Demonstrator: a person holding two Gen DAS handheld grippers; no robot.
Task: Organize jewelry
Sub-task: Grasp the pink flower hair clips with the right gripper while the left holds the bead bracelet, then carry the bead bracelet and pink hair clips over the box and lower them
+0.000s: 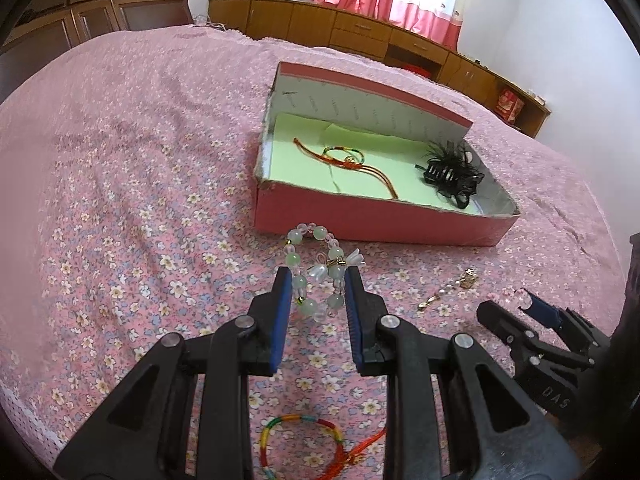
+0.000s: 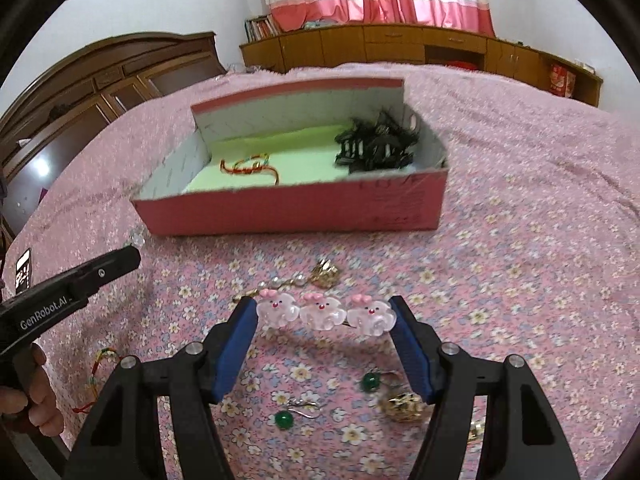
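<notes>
Pink box (image 1: 372,224) lying straight ahead of both tongs | left tongs (image 1: 317,276) gripping green bead bracelet (image 1: 316,268) | right tongs (image 2: 323,306) clamping piglet clip (image 2: 322,312) endwise, crosswise to us.

Glossy glass-like bead bracelet (image 1: 316,276) between matt blue rubbery pads (image 1: 282,316); translucent shiny plastic pig clip (image 2: 324,312); beyond, matt cardboard box (image 2: 280,212) on nubbly floral bedspread (image 1: 140,160).
</notes>
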